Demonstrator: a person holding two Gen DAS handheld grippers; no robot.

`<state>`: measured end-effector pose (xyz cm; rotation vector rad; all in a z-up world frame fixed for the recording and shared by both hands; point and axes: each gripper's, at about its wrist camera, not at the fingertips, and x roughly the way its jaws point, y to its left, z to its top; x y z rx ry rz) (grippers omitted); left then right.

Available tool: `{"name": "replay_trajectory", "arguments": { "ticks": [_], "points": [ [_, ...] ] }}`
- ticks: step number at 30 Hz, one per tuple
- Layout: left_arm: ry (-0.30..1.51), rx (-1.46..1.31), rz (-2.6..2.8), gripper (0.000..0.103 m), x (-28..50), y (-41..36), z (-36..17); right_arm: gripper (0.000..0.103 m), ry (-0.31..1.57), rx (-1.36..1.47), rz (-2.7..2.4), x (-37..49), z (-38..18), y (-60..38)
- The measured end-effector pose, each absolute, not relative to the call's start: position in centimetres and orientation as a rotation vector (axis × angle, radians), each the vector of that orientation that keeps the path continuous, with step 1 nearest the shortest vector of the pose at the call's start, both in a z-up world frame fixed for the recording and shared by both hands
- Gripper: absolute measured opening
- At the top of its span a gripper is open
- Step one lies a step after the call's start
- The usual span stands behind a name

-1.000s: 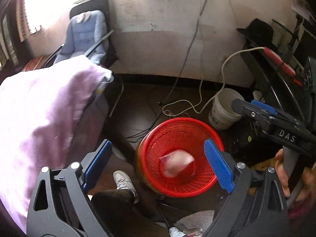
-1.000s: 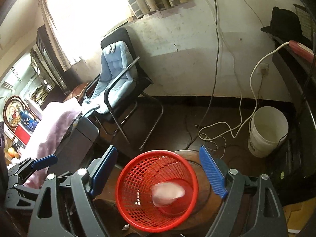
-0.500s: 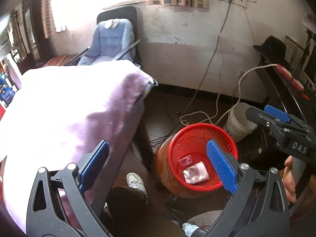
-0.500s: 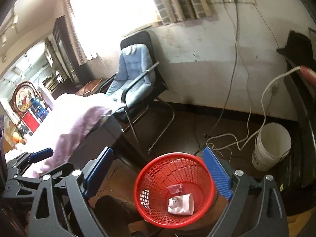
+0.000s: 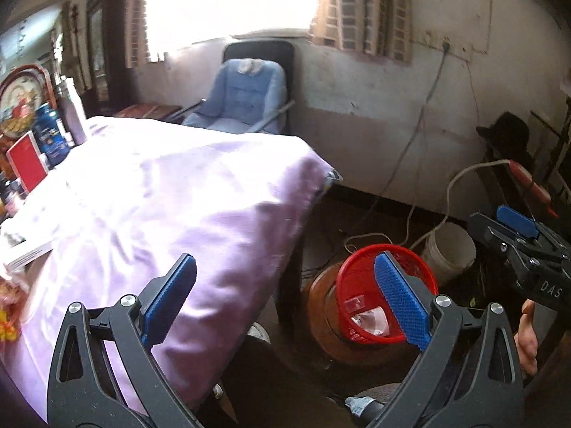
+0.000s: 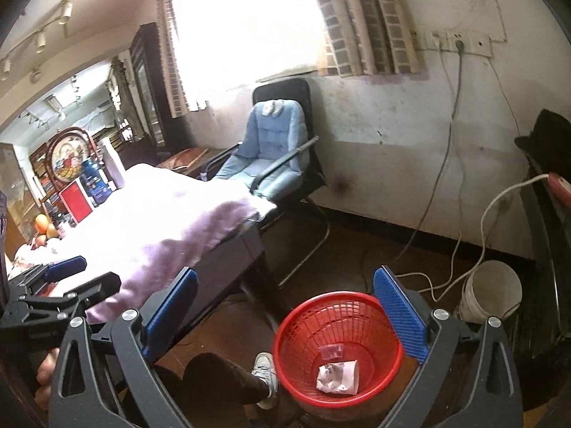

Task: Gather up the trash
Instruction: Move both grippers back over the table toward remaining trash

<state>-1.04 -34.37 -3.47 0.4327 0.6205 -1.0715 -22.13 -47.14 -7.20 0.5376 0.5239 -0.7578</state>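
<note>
The biggest risk is the counter on the left: its lilac cloth hangs loose over the near corner, and a hand-held gripper swinging back toward it could snag the fabric and drag the clutter at its far left end. Next is the red mesh bin, perched on a brown round stand on the floor; a knock from a low pass could tip it and spill what it holds. White cables trail on the floor behind it.

The crumpled paper and a small clear wrapper already lie in the bin's bottom. The right hand-held gripper hangs above and near of the bin, jaws opening wide with nothing between them. The left hand-held gripper is also spread apart and empty, with the bin low to its right.
</note>
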Motion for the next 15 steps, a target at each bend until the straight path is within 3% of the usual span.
{"name": "replay_trajectory", "arguments": {
  "ticks": [15],
  "points": [
    [0.572,0.322,-0.797,0.096,6.5,-22.5,-0.4,0.097,0.565,0.421,-0.640,-17.6,-4.6,-40.4]
  ]
}}
